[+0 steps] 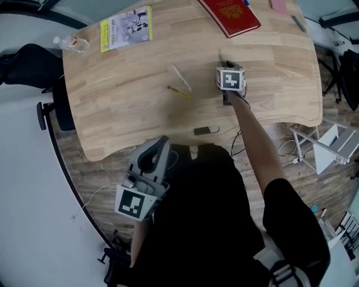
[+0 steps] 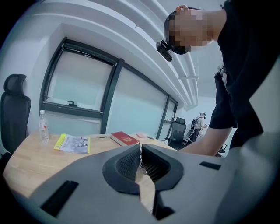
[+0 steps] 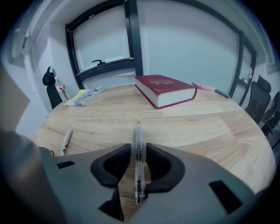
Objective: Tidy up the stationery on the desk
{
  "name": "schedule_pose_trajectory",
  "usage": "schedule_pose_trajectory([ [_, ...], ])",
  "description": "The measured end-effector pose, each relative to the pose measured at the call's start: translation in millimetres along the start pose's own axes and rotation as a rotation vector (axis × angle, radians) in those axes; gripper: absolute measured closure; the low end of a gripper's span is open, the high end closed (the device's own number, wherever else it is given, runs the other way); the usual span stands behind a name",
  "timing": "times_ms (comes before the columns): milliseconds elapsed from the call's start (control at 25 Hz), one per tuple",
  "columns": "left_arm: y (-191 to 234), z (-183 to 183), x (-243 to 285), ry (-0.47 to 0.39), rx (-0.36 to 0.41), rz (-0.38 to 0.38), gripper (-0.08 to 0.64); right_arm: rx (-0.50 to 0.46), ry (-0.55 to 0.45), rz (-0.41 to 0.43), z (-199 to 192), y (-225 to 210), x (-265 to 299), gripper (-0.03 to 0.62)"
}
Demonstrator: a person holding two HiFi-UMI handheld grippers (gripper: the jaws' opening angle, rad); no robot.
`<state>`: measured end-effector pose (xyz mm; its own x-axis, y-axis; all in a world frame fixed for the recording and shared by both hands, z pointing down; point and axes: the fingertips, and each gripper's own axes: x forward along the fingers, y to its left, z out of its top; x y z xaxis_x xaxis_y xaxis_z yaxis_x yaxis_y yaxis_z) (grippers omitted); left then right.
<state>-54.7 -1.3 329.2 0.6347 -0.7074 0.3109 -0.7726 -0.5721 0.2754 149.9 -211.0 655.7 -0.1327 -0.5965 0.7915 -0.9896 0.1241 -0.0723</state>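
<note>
Wooden desk (image 3: 197, 118): clear pen (image 3: 138, 131) is flanked, ungripped, by the parted right gripper (image 3: 138, 151), red book (image 3: 164, 89) ahead. Left gripper (image 2: 141, 153) is closed, empty.

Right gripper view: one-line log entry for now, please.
right gripper: open | clear pen between fingers, unclamped | left gripper: shut, empty | on desk: white pen, red book

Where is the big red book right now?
In the head view the thick red hardcover book lies at the far edge of the light wooden desk, on the right, just left of a small pink item.
</note>
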Motion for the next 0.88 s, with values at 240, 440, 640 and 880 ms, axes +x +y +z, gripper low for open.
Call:
schedule_pose_trajectory([
  [240, 3, -2, -8, -0.004, -0.004, 0.011, 0.523, 0.034, -0.063, 0.051, 13, 3, -31, 0.440],
  [440, 6, 0, -11, -0.027, -0.004, 0.018, 0.523, -0.028, -0.090, 0.068, 9, 15, -51, 0.442],
  [640, 8, 1, -16, -0.040, -0.007, 0.025, 0.523, -0.089, -0.108, 0.124, 15, 46, -56, 0.445],
  [880, 13, 1, -24, -0.040, -0.010, 0.040, 0.523, -0.168, -0.100, 0.224, 9, 117, -50, 0.445],
])
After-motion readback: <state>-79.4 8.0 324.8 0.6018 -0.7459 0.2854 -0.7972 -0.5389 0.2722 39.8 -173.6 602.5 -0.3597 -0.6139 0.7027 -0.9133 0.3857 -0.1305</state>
